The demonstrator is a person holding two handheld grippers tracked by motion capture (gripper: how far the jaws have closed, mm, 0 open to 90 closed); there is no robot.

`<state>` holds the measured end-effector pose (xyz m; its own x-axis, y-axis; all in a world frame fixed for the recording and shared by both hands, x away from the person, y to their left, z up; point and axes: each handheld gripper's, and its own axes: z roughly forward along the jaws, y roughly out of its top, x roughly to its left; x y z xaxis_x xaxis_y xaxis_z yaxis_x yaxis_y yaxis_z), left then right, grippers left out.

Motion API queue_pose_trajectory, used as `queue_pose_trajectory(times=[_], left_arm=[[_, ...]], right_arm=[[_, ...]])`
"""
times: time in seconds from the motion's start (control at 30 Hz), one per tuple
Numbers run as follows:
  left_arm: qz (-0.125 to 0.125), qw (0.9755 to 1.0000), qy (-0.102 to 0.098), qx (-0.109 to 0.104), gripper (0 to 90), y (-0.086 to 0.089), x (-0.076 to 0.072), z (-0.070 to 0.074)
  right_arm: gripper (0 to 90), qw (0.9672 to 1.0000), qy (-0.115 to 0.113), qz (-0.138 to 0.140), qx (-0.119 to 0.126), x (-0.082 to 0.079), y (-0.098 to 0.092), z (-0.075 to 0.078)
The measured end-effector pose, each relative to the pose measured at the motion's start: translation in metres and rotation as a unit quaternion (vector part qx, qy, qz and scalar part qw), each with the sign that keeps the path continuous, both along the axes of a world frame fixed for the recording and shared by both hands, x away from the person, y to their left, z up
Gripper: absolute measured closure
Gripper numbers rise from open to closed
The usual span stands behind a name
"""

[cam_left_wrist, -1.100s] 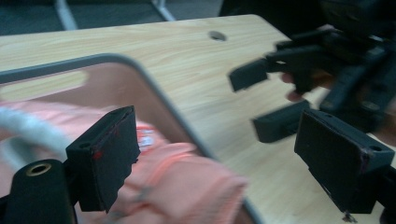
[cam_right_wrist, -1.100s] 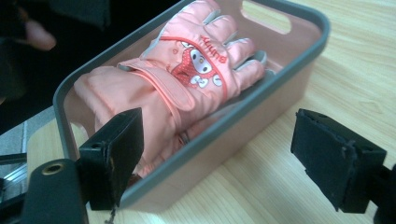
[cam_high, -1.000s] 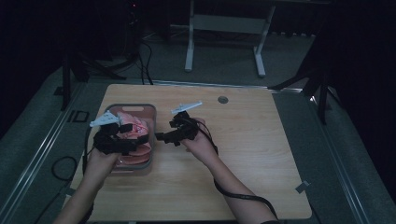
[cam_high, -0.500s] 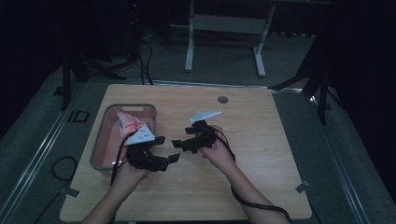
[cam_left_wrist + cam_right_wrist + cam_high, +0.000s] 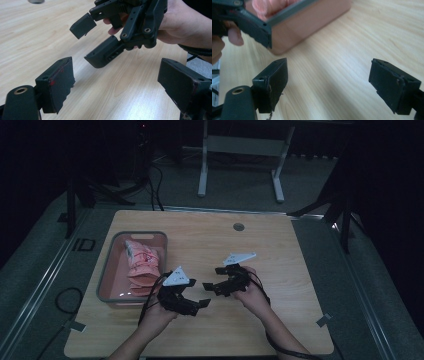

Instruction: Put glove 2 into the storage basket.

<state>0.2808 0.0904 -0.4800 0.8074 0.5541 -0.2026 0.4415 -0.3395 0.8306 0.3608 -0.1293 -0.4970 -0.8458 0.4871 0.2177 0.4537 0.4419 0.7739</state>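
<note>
The pink fabric bundle (image 5: 141,265) lies in the shallow pink plastic tray with a grey rim (image 5: 111,270) at the left of the pale wooden table (image 5: 280,255), untouched. Your left gripper (image 5: 200,303) and right gripper (image 5: 209,287) hover over bare wood beside the tray, tips facing each other, jaws wide and empty. Judging by this, the handling is all left to do.
</note>
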Motion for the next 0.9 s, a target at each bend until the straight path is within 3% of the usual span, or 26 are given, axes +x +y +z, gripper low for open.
queue_pose_trajectory(times=[0.1,0.3,0.43,0.6,0.73,0.9], left_arm=[[-0.006,1.0000,0.004,-0.002,13.9,-0.006,0.001,-0.007],[-0.029,0.9994,-0.015,0.014,13.9,-0.016,0.002,-0.022],[-0.031,0.9995,-0.007,0.006,13.9,-0.018,0.003,-0.030],[-0.041,0.9990,-0.008,0.016,13.9,-0.025,0.000,-0.045],[-0.049,0.9986,-0.004,0.022,13.9,-0.029,-0.002,-0.052],[-0.049,0.9983,-0.015,0.028,13.9,-0.031,-0.004,-0.057]], right_arm=[[14.8,1.0000,-0.004,0.001,-0.008,-0.005,-0.008,-0.007],[14.8,0.9999,-0.001,-0.011,-0.006,-0.010,-0.027,-0.019],[14.8,0.9999,-0.003,-0.016,-0.003,-0.012,-0.034,-0.024],[14.7,0.9997,0.003,-0.022,-0.010,-0.014,-0.044,-0.038],[14.6,0.9995,0.003,-0.027,-0.018,-0.016,-0.050,-0.045],[14.1,0.9992,0.008,-0.035,-0.019,-0.018,-0.058,-0.052]])
